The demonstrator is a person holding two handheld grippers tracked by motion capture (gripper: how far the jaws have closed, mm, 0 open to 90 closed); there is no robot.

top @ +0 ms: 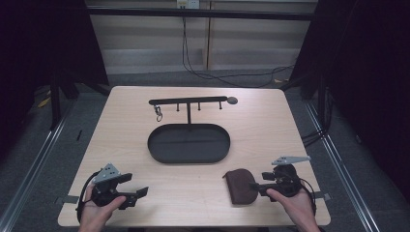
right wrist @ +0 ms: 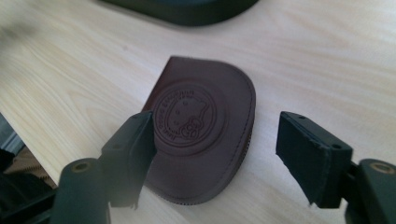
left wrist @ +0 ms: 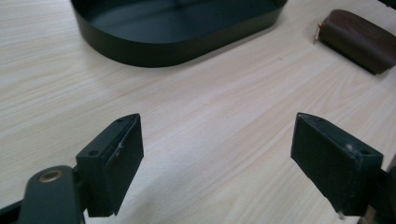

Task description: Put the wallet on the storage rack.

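A dark brown leather pouch (top: 241, 186) with an embossed round emblem lies flat near the table's front right; in the right gripper view the pouch (right wrist: 201, 135) lies right in front of the jaws, and its end also appears in the left gripper view (left wrist: 359, 39). My right gripper (top: 255, 185) is open at the pouch's right edge, one jaw over its rim. My left gripper (top: 141, 193) sits open at the front left over bare wood, nothing between its jaws (left wrist: 217, 158).
A black oval tray (top: 188, 143) sits mid-table, its wall close ahead in the left gripper view (left wrist: 177, 49). Behind it stands a black T-shaped hook rack (top: 188, 101) with a small key ring (top: 158, 114) hanging at its left. Dark curtains flank the table.
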